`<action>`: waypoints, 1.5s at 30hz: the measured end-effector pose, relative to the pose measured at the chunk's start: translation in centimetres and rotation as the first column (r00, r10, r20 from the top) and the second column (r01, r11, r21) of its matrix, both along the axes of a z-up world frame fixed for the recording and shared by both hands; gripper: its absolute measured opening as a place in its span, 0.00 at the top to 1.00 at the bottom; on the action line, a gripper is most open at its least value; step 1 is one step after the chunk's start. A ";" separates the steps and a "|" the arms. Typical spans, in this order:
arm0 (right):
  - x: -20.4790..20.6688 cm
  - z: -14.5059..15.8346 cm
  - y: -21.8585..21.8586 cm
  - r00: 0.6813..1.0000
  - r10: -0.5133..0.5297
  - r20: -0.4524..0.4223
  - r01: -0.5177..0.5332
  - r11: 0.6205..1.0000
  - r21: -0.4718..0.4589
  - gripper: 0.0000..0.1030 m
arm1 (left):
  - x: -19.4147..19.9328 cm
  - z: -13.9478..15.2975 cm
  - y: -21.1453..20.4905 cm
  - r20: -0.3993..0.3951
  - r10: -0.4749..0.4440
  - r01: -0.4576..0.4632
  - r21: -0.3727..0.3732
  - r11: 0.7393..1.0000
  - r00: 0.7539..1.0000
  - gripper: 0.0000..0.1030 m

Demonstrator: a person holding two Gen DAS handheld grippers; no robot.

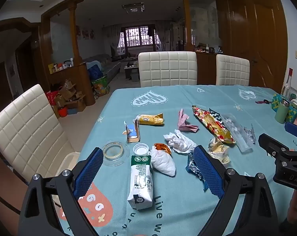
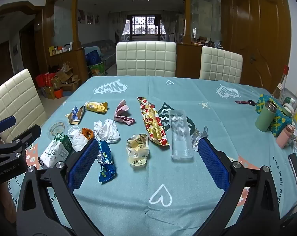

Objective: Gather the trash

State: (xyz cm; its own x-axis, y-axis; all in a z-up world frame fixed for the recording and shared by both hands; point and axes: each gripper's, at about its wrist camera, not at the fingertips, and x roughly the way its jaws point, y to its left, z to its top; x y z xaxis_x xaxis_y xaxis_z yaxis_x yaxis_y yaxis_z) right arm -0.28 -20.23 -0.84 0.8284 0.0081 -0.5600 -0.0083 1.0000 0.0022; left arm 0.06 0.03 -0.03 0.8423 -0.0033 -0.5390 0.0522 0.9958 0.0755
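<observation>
Trash lies scattered on the blue tablecloth. My left gripper is open and empty above a green and white milk carton, beside a white wrapper with an orange end. My right gripper is open and empty above a pale yellow tissue pack, between a blue foil wrapper and a clear plastic tray. Farther off lie a crumpled white tissue, a red and gold wrapper, a pink paper, a yellow wrapper and a small torn box.
A clear glass ashtray and a white cap sit near the table's left edge. A green flask, a pink cup and bottles stand at the right. White chairs surround the table.
</observation>
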 end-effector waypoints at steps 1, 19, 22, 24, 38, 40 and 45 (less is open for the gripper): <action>0.0 0.0 0.0 1.000 0.000 0.000 0.000 1.000 0.001 0.03 | 0.0 0.0 0.0 -0.001 0.000 0.000 0.000 1.000 1.000 0.12; 0.0 0.0 -0.1 1.000 0.000 -0.003 0.000 1.000 0.002 0.03 | 0.0 0.0 0.4 -0.002 -0.009 0.009 -0.012 1.000 1.000 0.12; 0.0 0.0 -0.1 1.000 0.001 -0.003 -0.001 1.000 0.001 0.03 | 0.0 0.1 0.3 -0.003 -0.011 0.011 -0.012 1.000 1.000 0.12; 0.0 0.0 -0.1 1.000 0.001 -0.003 -0.001 1.000 0.002 0.03 | 0.0 0.1 0.4 -0.003 -0.011 0.011 -0.010 1.000 1.000 0.12; 0.0 0.0 0.1 1.000 0.002 -0.003 -0.002 1.000 0.001 0.03 | -0.1 0.1 0.2 -0.005 -0.011 0.011 -0.012 1.000 1.000 0.12; 0.0 0.0 0.1 1.000 0.002 -0.003 -0.002 1.000 0.001 0.03 | -0.1 0.0 0.2 -0.006 -0.012 0.012 -0.013 1.000 1.000 0.12; 0.0 0.0 0.1 1.000 0.002 -0.003 -0.002 1.000 0.001 0.03 | 0.0 0.0 0.2 -0.011 -0.016 0.015 -0.018 1.000 1.000 0.12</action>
